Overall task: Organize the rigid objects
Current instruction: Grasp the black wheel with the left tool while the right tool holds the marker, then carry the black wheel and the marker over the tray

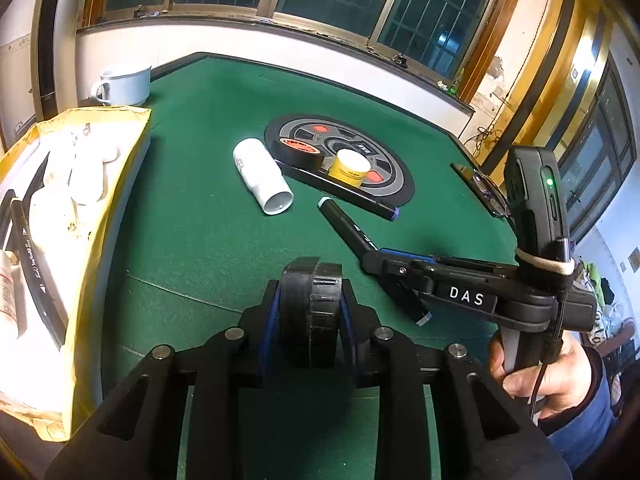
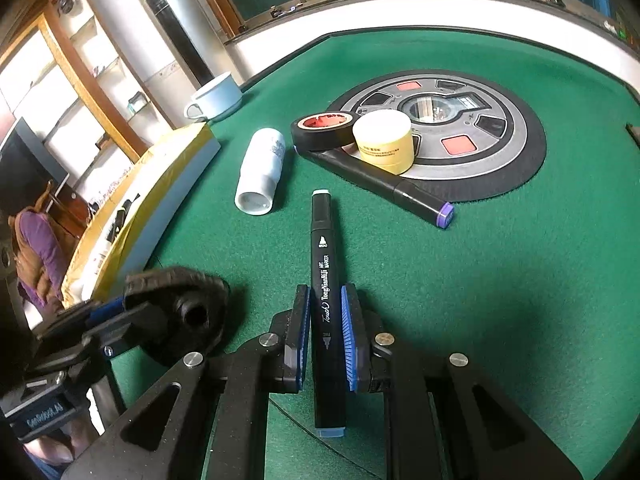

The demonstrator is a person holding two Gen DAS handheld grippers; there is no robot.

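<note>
The left gripper (image 1: 310, 316) squeezes a black ribbed wheel (image 1: 311, 312) between its blue pads, so the wheel stands on its edge and cannot roll away. The wheel looks like hard plastic with little ridges round its rim. It hangs just above the near part of the green felt table (image 1: 192, 216).

The right gripper (image 2: 325, 336) is shut tight on a black marker (image 2: 325, 280) with a light blue cap at each end. It grips the middle of the marker, so the marker stays level and points away toward the far side. The marker is long, smooth and square-edged.

More things wait on the table. A white bottle (image 2: 262, 168) lies on its side, so it could roll. A second marker with a purple end (image 2: 384, 184) lies flat beside a roll of black tape (image 2: 322, 130) and a round yellow jar with a white lid (image 2: 384, 140). The tape and jar sit on the edge of a round grey and black disc (image 2: 500, 144) in the middle of the table.

On the left is a yellow box (image 1: 108, 216), open on top, with white things and a marker already inside. It looks like the place where the held things should go. A pale blue cup (image 1: 124, 80) stands at the far left edge.
</note>
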